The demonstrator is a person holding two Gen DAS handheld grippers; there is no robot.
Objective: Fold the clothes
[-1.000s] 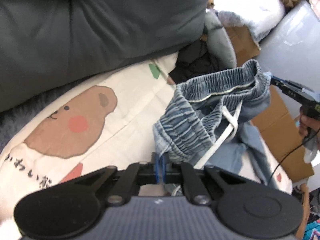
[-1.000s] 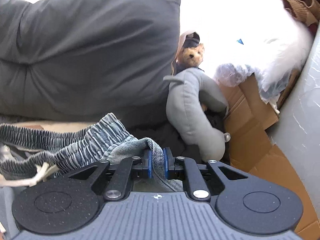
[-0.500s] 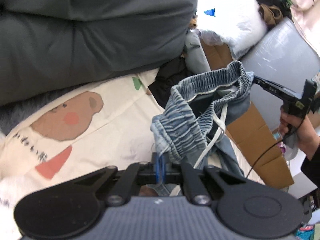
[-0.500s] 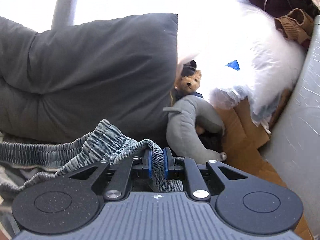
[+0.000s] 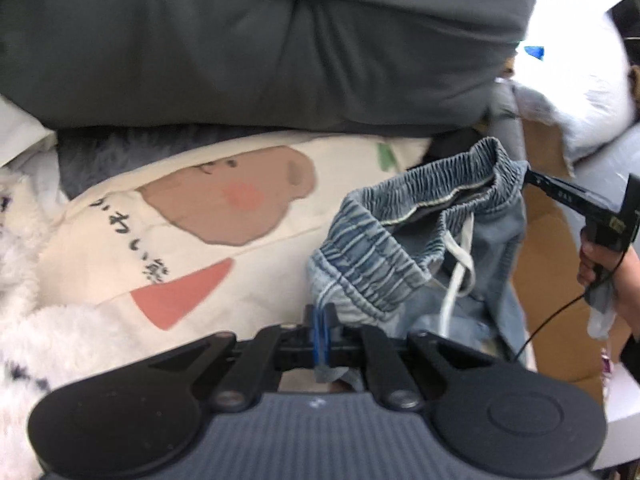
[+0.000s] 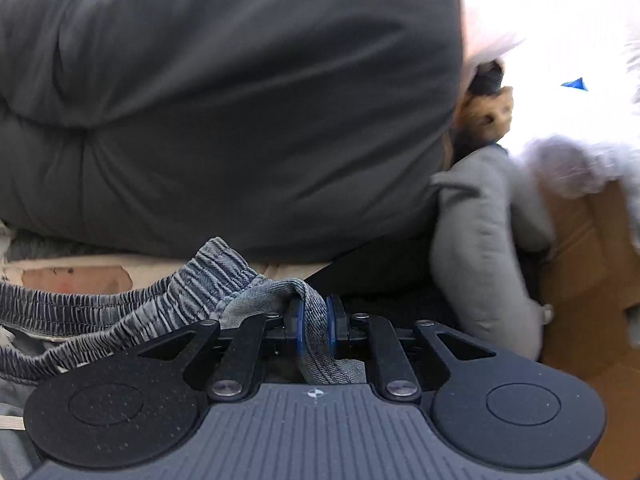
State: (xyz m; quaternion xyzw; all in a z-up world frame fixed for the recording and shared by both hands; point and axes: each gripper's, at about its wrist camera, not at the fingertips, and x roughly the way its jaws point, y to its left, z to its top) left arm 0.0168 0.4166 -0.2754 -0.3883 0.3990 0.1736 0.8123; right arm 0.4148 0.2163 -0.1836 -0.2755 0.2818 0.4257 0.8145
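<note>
Shorts [image 5: 400,240] pinched between both claws

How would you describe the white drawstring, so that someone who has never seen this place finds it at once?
Start at the big dark grey cushion; below it lies a cream cloth with a brown bear. To its right hang blue denim shorts, held up at the waistband. The drawstring dangles inside the waist opening: the only flat white cord among the blue folds.
</note>
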